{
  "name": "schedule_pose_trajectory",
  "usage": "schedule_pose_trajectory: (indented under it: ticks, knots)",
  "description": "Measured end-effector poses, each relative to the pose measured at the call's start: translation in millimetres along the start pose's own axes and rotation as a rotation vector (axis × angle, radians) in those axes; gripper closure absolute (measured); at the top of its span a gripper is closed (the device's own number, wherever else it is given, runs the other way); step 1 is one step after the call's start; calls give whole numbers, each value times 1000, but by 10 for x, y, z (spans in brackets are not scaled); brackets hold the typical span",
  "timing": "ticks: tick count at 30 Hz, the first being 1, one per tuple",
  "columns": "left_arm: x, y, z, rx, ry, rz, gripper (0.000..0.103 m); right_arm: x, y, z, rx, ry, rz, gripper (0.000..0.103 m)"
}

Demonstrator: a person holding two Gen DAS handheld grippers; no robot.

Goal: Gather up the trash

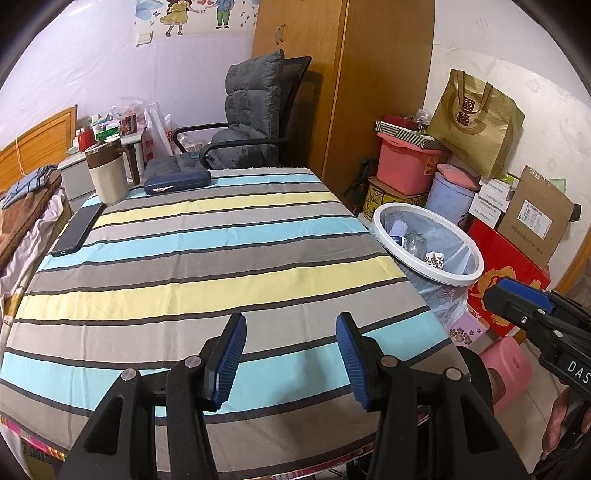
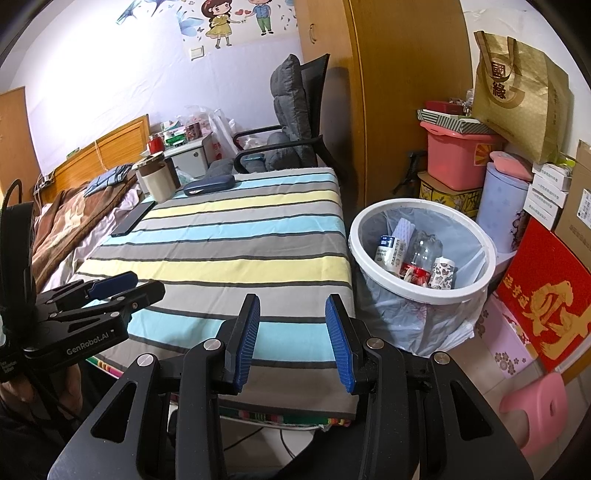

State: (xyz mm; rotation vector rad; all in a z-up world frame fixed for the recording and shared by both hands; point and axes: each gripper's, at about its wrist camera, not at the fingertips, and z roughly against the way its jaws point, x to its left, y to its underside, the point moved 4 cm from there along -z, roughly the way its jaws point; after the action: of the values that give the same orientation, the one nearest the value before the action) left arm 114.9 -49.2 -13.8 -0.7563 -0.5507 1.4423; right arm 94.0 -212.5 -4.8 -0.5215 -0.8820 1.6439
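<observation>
While empty, right gripper [image 2: 291,332] faces bin [image 2: 421,291]

A pale lilac wall [image 2: 110,74] is carrying a cartoon sticker [image 2: 236,22] and a light switch [image 2: 196,51]. A tall wooden wardrobe [image 2: 399,92] is standing in the corner, with a black chair [image 2: 295,125] holding a grey cushion just beside it. A table [image 1: 207,266] under a striped cloth is filling the middle. A bed [image 2: 74,218] with a wooden headboard [image 2: 110,147] is lying along the left. Pale floor tiles [image 2: 480,376] are showing at the right.
</observation>
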Motion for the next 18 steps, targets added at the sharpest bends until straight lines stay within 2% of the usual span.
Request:
schedule_pose_trajectory:
  ticks: [18]
  knots:
    - [6,7,22,-5,1,8,53,0,14,-33,11,-3,3,63]
